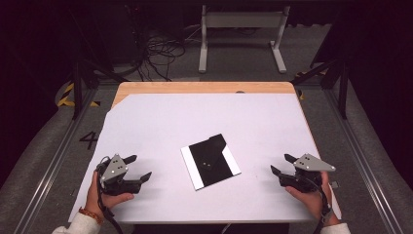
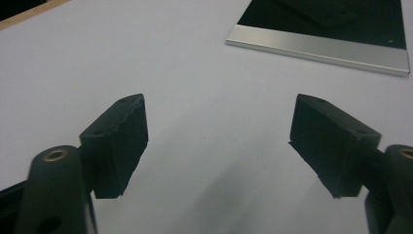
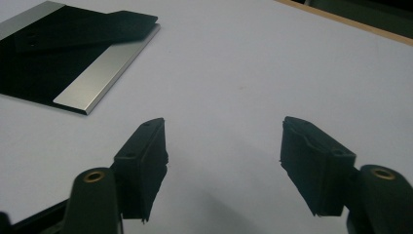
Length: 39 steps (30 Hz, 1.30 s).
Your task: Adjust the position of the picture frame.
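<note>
Resting low at the high view's lower corners, the left gripper (image 1: pixel 138 167) and right gripper (image 1: pixel 282 165) are held wide open and empty, seemingly poised to approach. Between them, mid-frame, a black plate (image 1: pixel 211 161) with silver edges lies flat on the white table (image 1: pixel 160 122). In the left gripper view the plate (image 2: pixel 336 24) is seen upper right, beyond parted jaws; in the right gripper view it (image 3: pixel 58 58) is seen upper left.

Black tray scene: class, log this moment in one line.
left gripper: open, empty | right gripper: open, empty | black tray: flat between them, untouched
</note>
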Available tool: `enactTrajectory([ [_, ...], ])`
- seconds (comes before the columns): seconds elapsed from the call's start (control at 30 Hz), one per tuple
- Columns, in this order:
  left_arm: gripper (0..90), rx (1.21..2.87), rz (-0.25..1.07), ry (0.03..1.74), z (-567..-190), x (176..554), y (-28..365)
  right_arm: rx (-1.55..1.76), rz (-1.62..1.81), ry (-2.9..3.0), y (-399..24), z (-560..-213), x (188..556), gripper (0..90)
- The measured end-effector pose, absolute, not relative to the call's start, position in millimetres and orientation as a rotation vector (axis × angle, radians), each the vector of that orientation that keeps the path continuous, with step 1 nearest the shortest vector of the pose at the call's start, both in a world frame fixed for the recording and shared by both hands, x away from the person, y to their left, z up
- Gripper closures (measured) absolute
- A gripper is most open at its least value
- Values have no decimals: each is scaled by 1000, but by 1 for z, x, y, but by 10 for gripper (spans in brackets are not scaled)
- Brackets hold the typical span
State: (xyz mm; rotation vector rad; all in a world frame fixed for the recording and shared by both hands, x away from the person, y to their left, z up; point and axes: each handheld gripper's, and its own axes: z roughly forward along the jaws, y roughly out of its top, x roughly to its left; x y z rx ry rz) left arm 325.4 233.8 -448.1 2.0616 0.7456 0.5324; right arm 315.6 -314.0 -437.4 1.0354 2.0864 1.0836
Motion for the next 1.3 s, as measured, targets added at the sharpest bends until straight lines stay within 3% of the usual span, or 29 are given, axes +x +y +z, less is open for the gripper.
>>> enactTrajectory([
  [0.33,495,2103,499,718,-448,323,225,1033,1109,2154,-305,-440,325,662],
  [0.57,892,2170,421,685,-450,337,212,1022,1100,2195,-303,-443,326,870],
  [0.63,896,2190,405,671,-451,340,206,1018,1099,2206,-301,-442,325,900],
  [1.3,898,2236,309,692,-462,391,144,997,1067,2343,-234,-449,350,900],
])
